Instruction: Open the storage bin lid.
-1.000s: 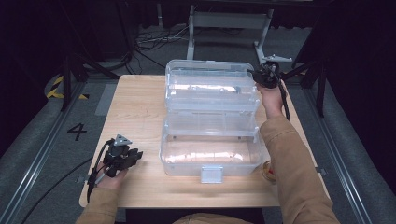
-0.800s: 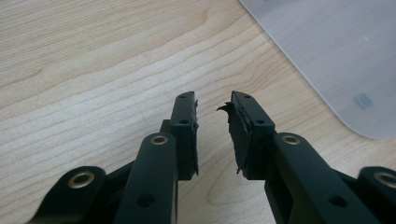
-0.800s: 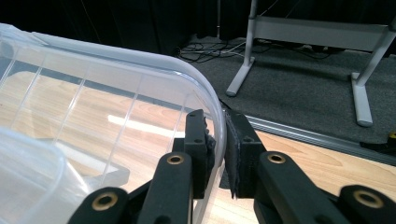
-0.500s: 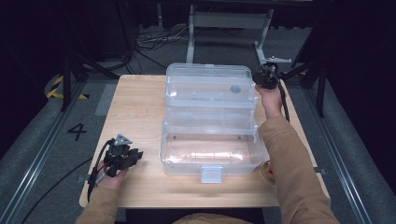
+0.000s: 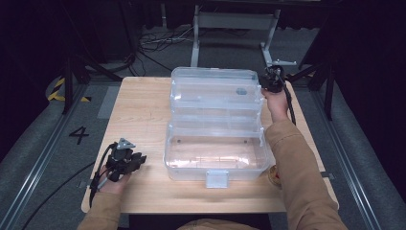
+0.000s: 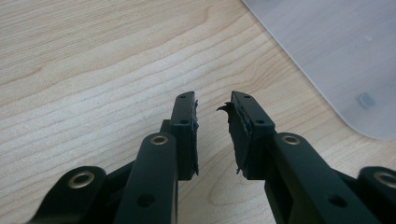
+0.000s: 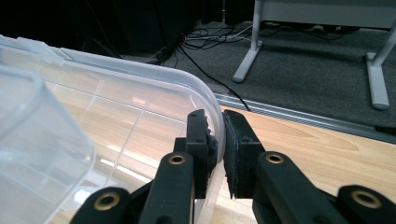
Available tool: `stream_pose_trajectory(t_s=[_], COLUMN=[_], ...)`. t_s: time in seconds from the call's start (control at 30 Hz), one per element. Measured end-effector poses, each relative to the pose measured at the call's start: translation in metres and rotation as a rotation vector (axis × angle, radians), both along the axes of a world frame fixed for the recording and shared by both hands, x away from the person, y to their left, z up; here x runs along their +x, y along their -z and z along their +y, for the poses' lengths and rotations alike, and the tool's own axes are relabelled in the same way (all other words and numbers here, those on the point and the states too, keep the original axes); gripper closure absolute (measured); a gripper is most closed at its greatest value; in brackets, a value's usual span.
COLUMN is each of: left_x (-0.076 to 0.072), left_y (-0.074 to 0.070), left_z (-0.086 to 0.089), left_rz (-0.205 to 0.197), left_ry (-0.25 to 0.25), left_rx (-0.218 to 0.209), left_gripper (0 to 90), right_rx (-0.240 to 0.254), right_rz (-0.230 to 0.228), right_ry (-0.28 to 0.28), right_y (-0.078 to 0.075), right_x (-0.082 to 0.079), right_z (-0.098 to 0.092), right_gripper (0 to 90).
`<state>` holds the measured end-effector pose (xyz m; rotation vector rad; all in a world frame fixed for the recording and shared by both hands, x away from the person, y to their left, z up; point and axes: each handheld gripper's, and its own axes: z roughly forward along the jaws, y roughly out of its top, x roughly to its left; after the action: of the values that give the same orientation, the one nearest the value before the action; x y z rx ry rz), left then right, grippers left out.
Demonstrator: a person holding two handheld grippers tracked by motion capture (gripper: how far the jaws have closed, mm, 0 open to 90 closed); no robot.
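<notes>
so the clear plastic box (image 5: 215, 153) sits mid-table on the wooden table (image 5: 139, 110), and its lid (image 5: 215, 88) is swung open away from the person, long axis running side to side across the table. The bit that matters is the lid's far right corner: the right gripper (image 5: 272, 80) is clamped right on that rim. In the right gripper view the pads pinch the curved clear edge (image 7: 212, 121), one jaw inside the lid and one outside, gripper (image 7: 219, 140) pointing along the rim. So any swing of the lid pivots on the hinge line between lid and base, which lies toward the person from that grip

The left gripper (image 5: 125, 160) rests on the table well to the left of the box, jaws partly apart with nothing between them (image 6: 212, 135), just bare wood below. Right hand is clearly the one on the job, and I'd guess the left could steady the base if it slides
</notes>
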<state>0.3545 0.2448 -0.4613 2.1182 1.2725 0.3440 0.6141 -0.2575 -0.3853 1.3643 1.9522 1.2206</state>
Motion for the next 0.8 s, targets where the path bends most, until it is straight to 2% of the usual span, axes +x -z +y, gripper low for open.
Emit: stream_pose_trajectory(t_s=[0.17,0.33,0.4,0.5,0.6,0.63,0.77,0.8], left_x=[0.000,0.000,0.000,0.001,0.001,0.001,0.003,0.004], left_y=[0.000,0.000,0.000,0.000,0.000,0.000,0.000,0.000], left_z=[0.000,0.000,0.000,0.000,-0.001,-0.001,-0.003,-0.003], left_rz=[0.002,0.009,0.009,0.009,0.008,0.006,0.017,0.018], left_ry=[0.001,0.002,0.003,0.004,0.000,0.002,0.016,0.020], left_rx=[0.000,-0.001,-0.001,-0.002,-0.006,-0.004,-0.011,-0.010], left_gripper=[71.8,71.7,71.7,71.8,71.7,71.7,71.2,70.8], right_rx=[-0.011,-0.002,-0.013,0.002,-0.006,0.006,0.031,0.023], right_rz=[0.017,0.050,0.064,0.067,0.055,0.050,0.063,0.066], right_ry=[0.014,0.021,0.021,0.010,-0.005,-0.018,-0.038,-0.042], right_y=[0.004,0.009,0.012,0.015,0.013,0.013,0.008,0.007], right_x=[0.001,0.004,0.005,0.006,0.006,0.006,0.004,0.003], right_z=[0.003,0.002,0.003,0.000,-0.002,-0.005,-0.017,-0.020], right_gripper=[81.3,80.7,80.3,78.5,71.1,69.4,61.0,58.1])
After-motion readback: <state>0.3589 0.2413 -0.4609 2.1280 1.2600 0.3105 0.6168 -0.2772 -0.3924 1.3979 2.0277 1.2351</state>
